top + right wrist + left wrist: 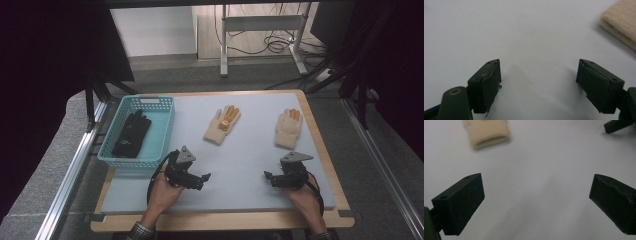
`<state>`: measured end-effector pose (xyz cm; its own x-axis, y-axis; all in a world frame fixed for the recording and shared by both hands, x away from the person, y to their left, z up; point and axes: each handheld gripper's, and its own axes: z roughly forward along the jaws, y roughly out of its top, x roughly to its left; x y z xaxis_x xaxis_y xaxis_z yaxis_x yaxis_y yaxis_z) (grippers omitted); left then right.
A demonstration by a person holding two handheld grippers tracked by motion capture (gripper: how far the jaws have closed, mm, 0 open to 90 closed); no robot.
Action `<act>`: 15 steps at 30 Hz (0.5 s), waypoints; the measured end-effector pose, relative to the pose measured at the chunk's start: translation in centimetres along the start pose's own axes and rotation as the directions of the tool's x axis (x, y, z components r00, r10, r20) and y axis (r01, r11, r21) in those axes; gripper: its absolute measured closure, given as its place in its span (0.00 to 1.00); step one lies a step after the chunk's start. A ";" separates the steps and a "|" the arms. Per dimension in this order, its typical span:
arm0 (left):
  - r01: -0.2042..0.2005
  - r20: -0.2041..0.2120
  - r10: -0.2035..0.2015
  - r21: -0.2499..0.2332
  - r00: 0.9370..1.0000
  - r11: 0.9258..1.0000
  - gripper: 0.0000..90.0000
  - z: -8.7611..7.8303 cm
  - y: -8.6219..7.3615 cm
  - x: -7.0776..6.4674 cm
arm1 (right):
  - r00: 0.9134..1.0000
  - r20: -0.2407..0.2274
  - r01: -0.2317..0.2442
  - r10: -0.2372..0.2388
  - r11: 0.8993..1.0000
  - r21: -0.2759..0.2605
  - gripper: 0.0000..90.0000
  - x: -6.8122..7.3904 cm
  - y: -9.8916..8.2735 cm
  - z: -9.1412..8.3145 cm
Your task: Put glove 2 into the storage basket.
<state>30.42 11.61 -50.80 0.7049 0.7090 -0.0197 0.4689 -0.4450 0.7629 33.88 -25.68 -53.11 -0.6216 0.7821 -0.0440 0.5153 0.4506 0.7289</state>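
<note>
A turquoise plastic lattice basket [165, 131] sits just beyond and outward of the left gripper [204, 179], with a black fabric glove [131, 134] lying inside it. Two cream knitted gloves with orange-tipped fingers lie flat on the pale grey table mat [240, 165]. The left cream glove [222, 125] is ahead of the left gripper's jaws, well apart from them; in the left gripper view its ribbed cuff [487, 132] shows beyond the jaws and off to their left side. The right cream glove [288, 128] lies beyond the right gripper [266, 176]; in the right gripper view its cuff [621, 23] shows ahead and to the right of the jaws. Bare mat lies between each pair of jaws and the gloves, with nothing in the way.

Both grippers are held low over the near part of the mat, each in one hand, their jaws turned inward towards each other. Both pairs of jaws stand wide apart, holding nothing.
</note>
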 end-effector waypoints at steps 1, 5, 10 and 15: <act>-0.003 -0.009 0.003 0.002 1.000 1.000 0.00 0.1 -0.3 -0.1 | 1.000 -0.001 0.001 -0.001 1.000 0.001 0.20 0.0 0.0 0.0; 0.001 -0.029 -0.001 0.011 1.000 1.000 0.00 0.4 -1.5 -0.5 | 1.000 -0.001 0.006 -0.006 1.000 0.005 0.18 0.1 0.0 0.1; 0.003 -0.061 0.000 0.042 0.998 0.999 0.00 1.0 -2.9 -0.4 | 1.000 -0.003 0.006 -0.006 1.000 0.009 0.16 0.1 0.1 0.1; 0.025 -0.085 -0.019 0.068 0.996 0.997 0.00 1.3 -4.1 -0.1 | 1.000 -0.004 0.007 -0.007 1.000 0.008 0.16 0.1 0.1 0.1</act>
<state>29.10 12.60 -54.73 0.6478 0.7615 0.0209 0.5216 -0.4634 0.7164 33.91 -25.56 -53.14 -0.6276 0.7772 -0.0460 0.5159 0.4594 0.7230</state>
